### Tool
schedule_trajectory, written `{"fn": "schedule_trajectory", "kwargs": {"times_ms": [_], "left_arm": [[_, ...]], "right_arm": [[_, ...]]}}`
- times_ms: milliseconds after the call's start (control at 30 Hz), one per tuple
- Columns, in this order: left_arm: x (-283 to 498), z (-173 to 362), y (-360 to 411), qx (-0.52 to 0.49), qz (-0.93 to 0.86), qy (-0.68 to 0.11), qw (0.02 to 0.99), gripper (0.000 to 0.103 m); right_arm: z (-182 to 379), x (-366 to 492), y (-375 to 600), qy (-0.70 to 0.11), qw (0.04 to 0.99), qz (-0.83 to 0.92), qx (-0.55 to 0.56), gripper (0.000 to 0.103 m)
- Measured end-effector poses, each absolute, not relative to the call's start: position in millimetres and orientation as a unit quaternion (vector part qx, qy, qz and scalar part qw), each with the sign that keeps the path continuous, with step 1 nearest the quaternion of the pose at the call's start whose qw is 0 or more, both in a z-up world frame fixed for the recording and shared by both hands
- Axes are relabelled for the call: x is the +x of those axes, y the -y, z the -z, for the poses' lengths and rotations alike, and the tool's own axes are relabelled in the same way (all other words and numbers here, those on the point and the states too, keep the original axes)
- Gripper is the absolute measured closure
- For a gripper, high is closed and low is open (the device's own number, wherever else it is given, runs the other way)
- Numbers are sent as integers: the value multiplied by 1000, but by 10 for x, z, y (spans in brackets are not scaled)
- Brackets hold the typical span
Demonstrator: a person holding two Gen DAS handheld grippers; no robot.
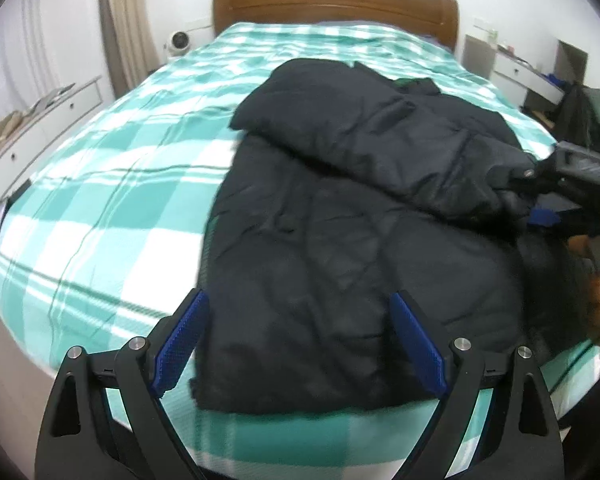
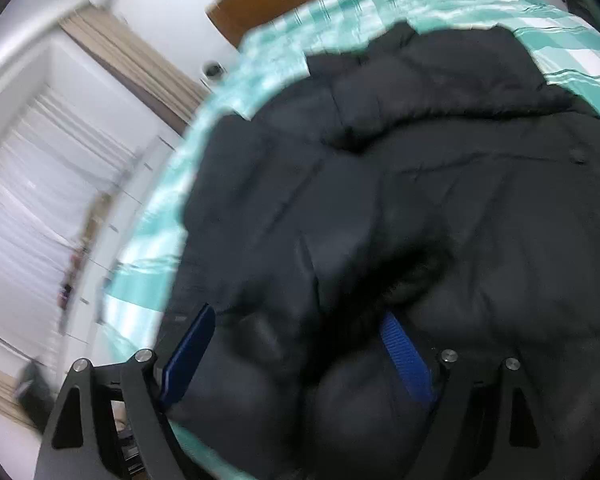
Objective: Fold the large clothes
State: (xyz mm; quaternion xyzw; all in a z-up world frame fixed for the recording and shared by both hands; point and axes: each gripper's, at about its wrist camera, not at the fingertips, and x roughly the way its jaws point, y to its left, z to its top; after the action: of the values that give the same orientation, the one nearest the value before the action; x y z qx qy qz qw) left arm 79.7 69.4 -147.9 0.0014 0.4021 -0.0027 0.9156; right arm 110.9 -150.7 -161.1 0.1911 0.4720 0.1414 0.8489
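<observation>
Across green-checked bed (image 1: 100, 184), wide bare cover toward far-side drawers (image 1: 40, 120), dark padded jacket (image 1: 340, 220) piled along near edge, left gripper (image 1: 300, 340) spread wide above its hem, right gripper (image 2: 296, 352) open, puffy fabric between pads.

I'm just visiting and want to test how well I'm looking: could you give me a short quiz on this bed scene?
1. True or false: the dark padded jacket lies on a teal-and-white checked bedspread.
2. What stands at the far end of the bed: A) a mirror, B) a brown wooden headboard, C) a window?
3. Fill in: the left hand-held gripper has its blue pads standing ____.

Key: 1 true; 2 B; 3 open, gripping nothing.
</observation>
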Motion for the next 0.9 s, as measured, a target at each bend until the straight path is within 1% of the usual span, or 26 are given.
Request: {"fn": "schedule_trajectory", "kwargs": {"times_ms": [33, 67, 100, 133, 167, 300, 400, 467, 533, 600, 667, 733, 767, 800, 833, 900], "left_arm": [[771, 1488, -734, -1, 0, -401, 916, 11], [750, 1489, -765, -2, -3, -400, 917, 11], [740, 1483, -783, -1, -6, -399, 917, 11], [713, 1484, -814, -1, -10, -398, 917, 11], [701, 1486, -844, -1, -12, -398, 917, 11], [780, 1497, -968, -12, -19, -402, 915, 11], [913, 1483, -1012, -32, -22, -407, 913, 11], [974, 1442, -1019, -39, -21, -404, 914, 11], [1024, 1391, -997, -35, -20, -396, 917, 11], [1070, 1378, -984, -24, -20, -393, 919, 11], [1149, 1385, -958, -10, -18, -394, 919, 11], [1277, 1394, -926, 3, -14, -400, 917, 11], [1377, 1391, -901, 11, -10, -402, 916, 11], [1492, 1370, -872, 21, -9, -402, 916, 11], [1572, 1329, -842, 28, -10, -398, 917, 11], [1815, 1191, -799, 35, -5, -386, 922, 11]], "right_arm": [[1594, 1099, 1457, -465, 859, -128, 172, 42], [1570, 1077, 1427, -460, 865, -122, 156, 59], [1500, 1056, 1391, -450, 875, -120, 137, 73], [1387, 1031, 1389, -434, 883, -121, 128, 78], [1261, 1013, 1402, -420, 891, -124, 120, 80], [447, 1174, 1549, -324, 935, -133, 45, 82], [68, 1571, 1758, -291, 949, -118, 4, 82], [-9, 1932, 1953, -288, 952, -100, -9, 82], [71, 2224, 2166, -304, 949, -85, 4, 82], [279, 2447, 2457, -328, 942, -67, 28, 82], [612, 2594, 2742, -365, 927, -54, 66, 82], [1066, 2648, 3013, -409, 906, -32, 110, 81], [1292, 2666, 3092, -431, 893, -28, 124, 78], [1516, 2673, 3165, -454, 879, -26, 142, 68], [1654, 2648, 3227, -459, 874, -24, 160, 60], [1751, 2537, 3316, -448, 872, -24, 197, 54]]}}
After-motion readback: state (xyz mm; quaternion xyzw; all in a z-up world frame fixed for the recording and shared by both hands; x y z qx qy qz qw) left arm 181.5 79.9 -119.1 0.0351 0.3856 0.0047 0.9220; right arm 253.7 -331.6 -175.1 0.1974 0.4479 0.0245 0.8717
